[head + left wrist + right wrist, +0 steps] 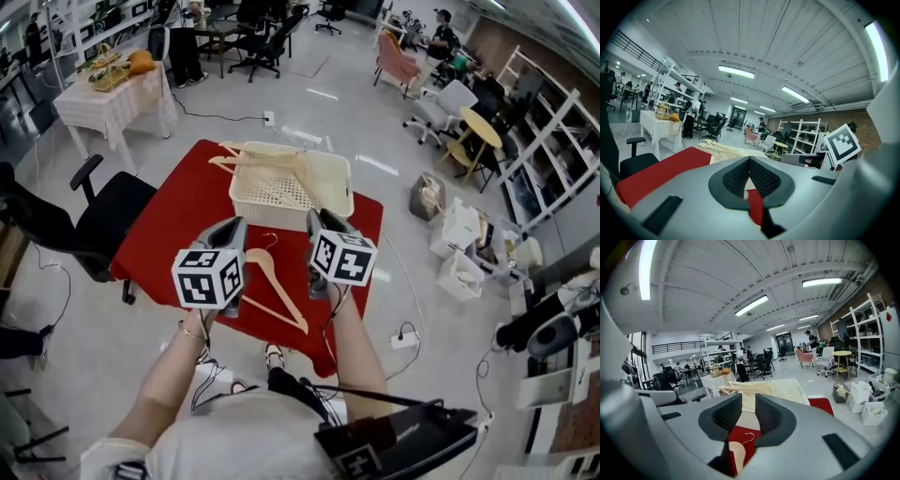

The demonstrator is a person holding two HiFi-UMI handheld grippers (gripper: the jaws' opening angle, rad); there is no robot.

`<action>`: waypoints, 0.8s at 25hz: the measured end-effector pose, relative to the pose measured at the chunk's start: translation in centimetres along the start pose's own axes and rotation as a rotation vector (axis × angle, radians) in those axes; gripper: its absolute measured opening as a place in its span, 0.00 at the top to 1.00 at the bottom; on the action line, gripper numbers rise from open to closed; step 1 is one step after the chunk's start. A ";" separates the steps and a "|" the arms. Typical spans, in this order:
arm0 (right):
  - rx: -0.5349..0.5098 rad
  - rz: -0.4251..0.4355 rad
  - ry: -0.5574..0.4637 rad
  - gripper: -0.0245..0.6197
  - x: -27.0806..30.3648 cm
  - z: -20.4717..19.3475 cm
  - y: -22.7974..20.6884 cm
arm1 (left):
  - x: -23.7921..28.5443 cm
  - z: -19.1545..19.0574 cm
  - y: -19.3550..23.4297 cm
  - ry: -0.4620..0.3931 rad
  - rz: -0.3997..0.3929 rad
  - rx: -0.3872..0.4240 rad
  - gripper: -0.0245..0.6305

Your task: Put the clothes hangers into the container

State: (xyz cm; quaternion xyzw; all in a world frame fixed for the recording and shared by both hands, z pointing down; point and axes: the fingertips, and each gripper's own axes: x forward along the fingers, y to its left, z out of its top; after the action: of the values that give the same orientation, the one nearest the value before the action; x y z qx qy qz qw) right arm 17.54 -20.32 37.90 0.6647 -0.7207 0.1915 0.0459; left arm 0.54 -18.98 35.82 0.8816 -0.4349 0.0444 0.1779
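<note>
Over the near edge of the red-covered table (164,230), the left gripper (236,227) and the right gripper (317,219) are held side by side, noses pointing away from the person. Seen along its own jaws, the left gripper (749,161) has its black pads pressed together at the tips with nothing caught between them. The right gripper (748,402) has its pads standing a narrow gap apart, and that gap is empty; through it the container shows beyond. Below and between the two tools one wooden hanger (275,286) lies flat on the red cloth, its metal hook toward the far side, and its pale shoulder shows under the right jaws (735,453), not touched by them. Just past the gripper tips sits the cream mesh container (339,171) on the far part of the table, with several more wooden hangers (236,159) resting in it and poking over its left rim. A black office chair (108,220) stands just beside the table's left edge.
</note>
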 end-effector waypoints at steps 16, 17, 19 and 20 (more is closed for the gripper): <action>0.071 -0.110 0.085 0.94 -7.1 -12.8 3.5 | -4.5 -8.4 -2.0 0.116 -0.004 -0.004 0.96; 0.073 -0.111 0.089 0.94 -7.2 -13.1 3.6 | -4.5 -8.7 -2.1 0.121 -0.002 -0.003 0.96; 0.073 -0.107 0.091 0.94 -7.4 -13.2 3.6 | -4.7 -9.0 -2.2 0.120 0.004 -0.001 0.96; 0.072 -0.105 0.089 0.94 -7.5 -13.1 3.6 | -4.7 -9.0 -2.3 0.117 0.006 0.000 0.96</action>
State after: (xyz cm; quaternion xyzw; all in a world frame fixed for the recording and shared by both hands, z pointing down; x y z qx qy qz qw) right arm 12.40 -8.69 46.81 0.6935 -0.6749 0.2439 0.0640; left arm 0.12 -10.98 42.52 0.8762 -0.4264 0.0964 0.2028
